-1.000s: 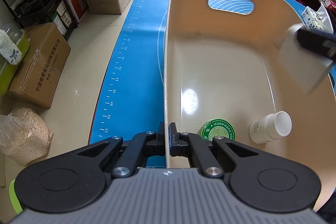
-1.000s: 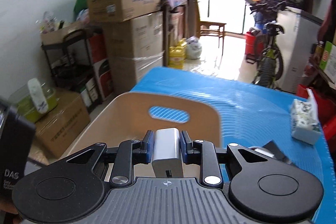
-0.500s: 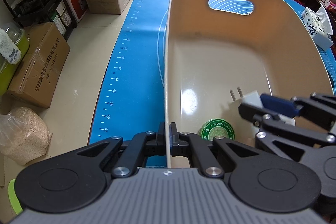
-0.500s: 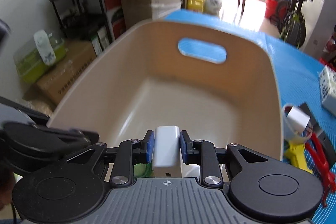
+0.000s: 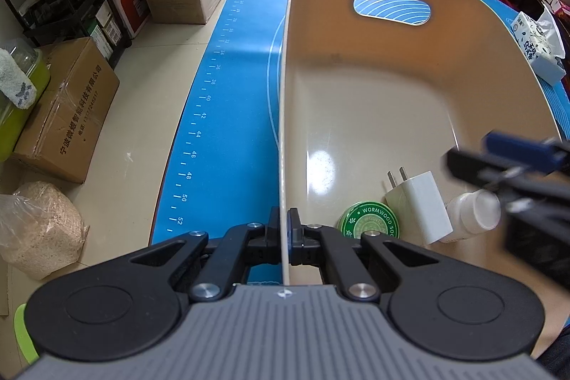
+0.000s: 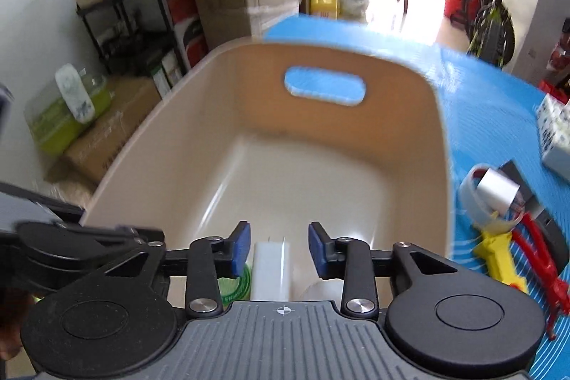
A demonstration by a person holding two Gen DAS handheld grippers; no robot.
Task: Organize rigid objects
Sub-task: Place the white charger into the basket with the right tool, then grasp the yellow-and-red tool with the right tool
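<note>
Tongs on the left are clenched on the near rim of the beige basket, which stands on the blue counter. Right tongs stand released above the basket's near end, their jaws having just been opening; the white charger lies below them, free of both pads. It rests on the basket floor between a green round tin and a white bottle, touching both. Yellow and red tools lie on the counter beside the basket.
</note>
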